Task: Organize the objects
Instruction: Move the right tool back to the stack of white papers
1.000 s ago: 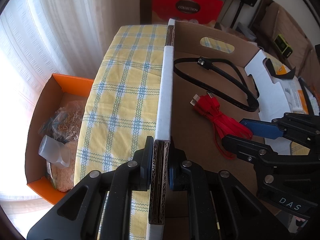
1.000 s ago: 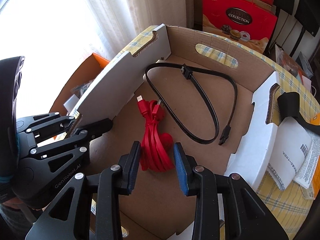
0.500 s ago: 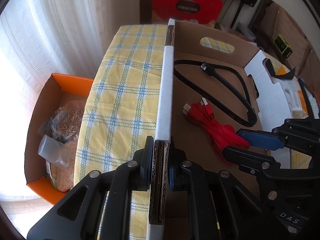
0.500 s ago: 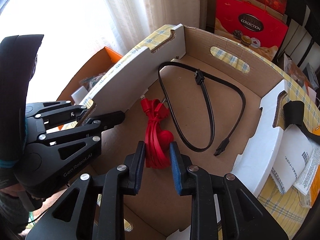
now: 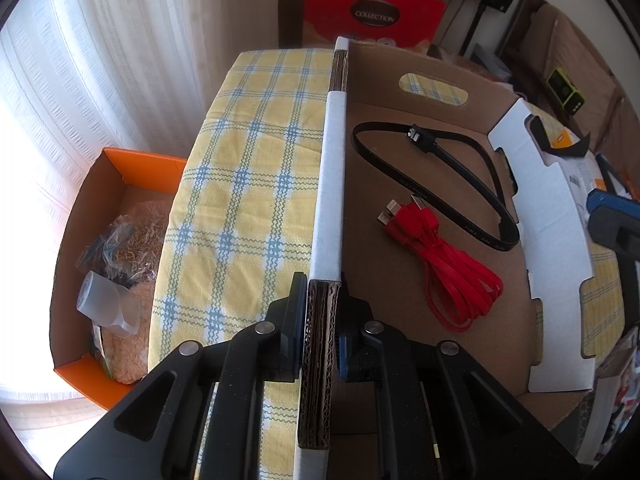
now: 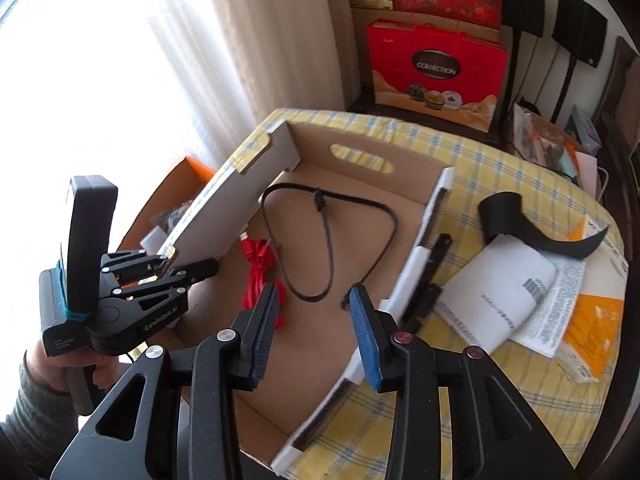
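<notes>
My left gripper is clamped on the near wall of the cardboard box, while my right gripper hangs empty, its jaws having just been opening. The black strap lies beyond the box to the right, nearer my right hand, long axis running left to right

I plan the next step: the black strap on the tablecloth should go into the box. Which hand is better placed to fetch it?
Right. The right gripper is open and empty, near the black strap. The left gripper is shut on the box wall.
</notes>
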`<state>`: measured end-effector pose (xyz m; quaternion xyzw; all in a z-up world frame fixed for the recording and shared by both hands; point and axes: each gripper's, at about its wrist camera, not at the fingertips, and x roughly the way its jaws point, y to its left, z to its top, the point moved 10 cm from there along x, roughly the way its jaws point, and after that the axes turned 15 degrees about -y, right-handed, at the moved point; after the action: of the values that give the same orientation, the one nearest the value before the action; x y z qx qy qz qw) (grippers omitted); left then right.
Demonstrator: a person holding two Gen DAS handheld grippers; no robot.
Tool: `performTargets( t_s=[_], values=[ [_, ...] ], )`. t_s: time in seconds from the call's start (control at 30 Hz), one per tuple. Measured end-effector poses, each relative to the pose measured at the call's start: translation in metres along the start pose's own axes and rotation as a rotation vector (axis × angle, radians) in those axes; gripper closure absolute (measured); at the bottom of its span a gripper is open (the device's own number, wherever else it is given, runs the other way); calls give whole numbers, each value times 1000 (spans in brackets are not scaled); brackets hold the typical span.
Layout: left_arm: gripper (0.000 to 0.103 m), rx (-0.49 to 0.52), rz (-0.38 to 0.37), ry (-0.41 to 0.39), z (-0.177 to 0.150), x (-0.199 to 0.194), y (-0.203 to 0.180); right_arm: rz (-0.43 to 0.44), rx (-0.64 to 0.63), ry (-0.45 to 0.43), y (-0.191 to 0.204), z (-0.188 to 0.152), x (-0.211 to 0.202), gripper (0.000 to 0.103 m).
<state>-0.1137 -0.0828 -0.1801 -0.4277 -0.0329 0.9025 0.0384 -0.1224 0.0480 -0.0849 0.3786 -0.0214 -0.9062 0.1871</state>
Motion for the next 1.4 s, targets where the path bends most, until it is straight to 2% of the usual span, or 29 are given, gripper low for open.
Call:
performTargets(
  t_s=[0.13, 0.27, 0.63, 0.73, 0.8, 0.93, 1.03, 1.2, 1.4],
  values=[
    [92, 0, 0, 0, 0, 0, 0, -91, 64, -40, -44, 10, -23, 63],
    [92, 3, 0, 0, -1, -1, -1, -145, 138, -49, -84, 8, -36, 63],
    [92, 3, 0, 1, -2, -2, -2, -251, 283, -53, -152, -15, -55, 62],
    [92, 2, 0, 0, -2, -2, -2, -279, 319, -46, -169, -19, -55, 56],
    [92, 2, -2, 0, -2, -2, -2, -282, 351, -32, -178, -24, -52, 56],
    [92, 4, -1, 1, -2, -2, -2, -278, 393, -10, -184, -34, -45, 56],
    [92, 5, 0, 2, -2, -3, -2, -230, 436, -7, -180, -39, -38, 56],
    [92, 5, -1, 2, -2, -2, -2, -202, 462, -21, -174, -36, -29, 46],
    [92, 5, -1, 3, -1, -2, -2, -185, 469, -2, -160, -35, -23, 46]
  ],
)
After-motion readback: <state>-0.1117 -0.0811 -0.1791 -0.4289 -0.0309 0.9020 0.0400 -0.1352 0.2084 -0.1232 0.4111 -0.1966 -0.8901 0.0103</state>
